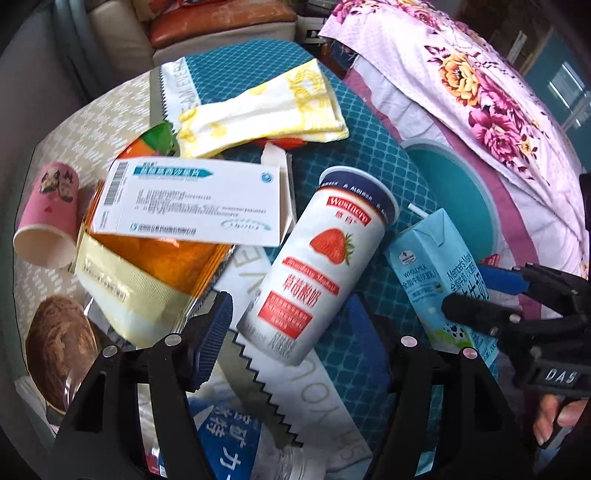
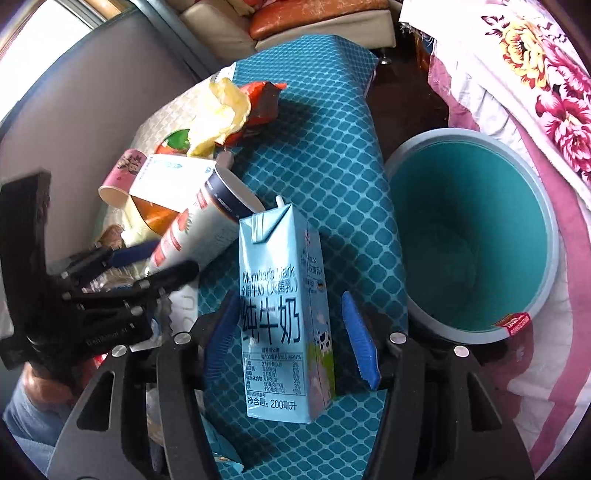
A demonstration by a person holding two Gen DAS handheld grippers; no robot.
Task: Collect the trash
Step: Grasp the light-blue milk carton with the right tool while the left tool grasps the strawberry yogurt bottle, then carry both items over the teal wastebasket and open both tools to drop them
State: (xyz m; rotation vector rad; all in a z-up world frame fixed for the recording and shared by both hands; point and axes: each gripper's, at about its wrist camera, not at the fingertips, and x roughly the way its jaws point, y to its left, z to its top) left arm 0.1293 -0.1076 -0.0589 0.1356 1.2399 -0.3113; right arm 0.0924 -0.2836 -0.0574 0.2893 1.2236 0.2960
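Trash lies on a teal patterned table top (image 1: 369, 155). A white strawberry yogurt cup (image 1: 314, 266) lies on its side between the wide-apart fingers of my left gripper (image 1: 288, 332), untouched. A light blue milk carton (image 2: 280, 314) stands upright between the open blue pads of my right gripper (image 2: 291, 336); the left pad looks close to it, the right pad stands clear. The carton also shows in the left wrist view (image 1: 439, 273), with the right gripper's fingers (image 1: 480, 314) around it. A teal bin (image 2: 469, 236) stands open to the right of the table.
A white medicine box (image 1: 192, 203), orange and gold snack bags (image 1: 147, 273), a yellow napkin (image 1: 266, 110), a pink paper cup (image 1: 48, 218) and a brown bun (image 1: 59, 343) crowd the left side. A floral quilt (image 1: 480, 96) lies at the right. A sofa (image 2: 295, 26) is behind.
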